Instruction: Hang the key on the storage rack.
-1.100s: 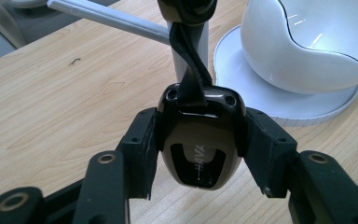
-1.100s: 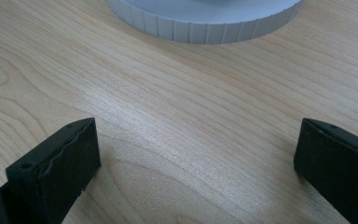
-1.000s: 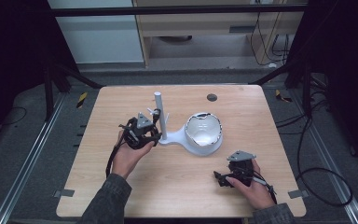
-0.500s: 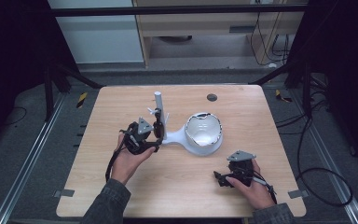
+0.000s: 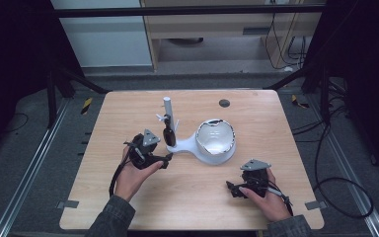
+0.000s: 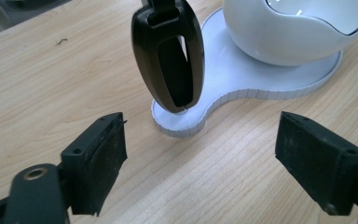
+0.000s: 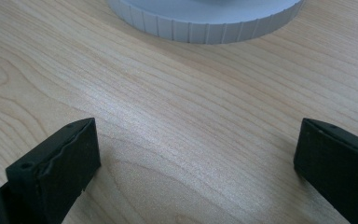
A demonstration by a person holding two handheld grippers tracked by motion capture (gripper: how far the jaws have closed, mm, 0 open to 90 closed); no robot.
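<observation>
High view: one white stand (image 5: 193,143) mid-tabletop (image 5: 128,113), one dark key fob (image 5: 169,135) hanging on it; left gripper (image 5: 164,160) fingers spread just beside it, right gripper (image 5: 233,187) fingers spread too, no writing legible

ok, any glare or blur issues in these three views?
High view: soft overall, table evenly lit, surroundings dark. Left gripper view: sharp, with glare on the white bowl and the glossy dark key fob. Right gripper view: wood sheen mid-frame, near fingers slightly soft.
</observation>
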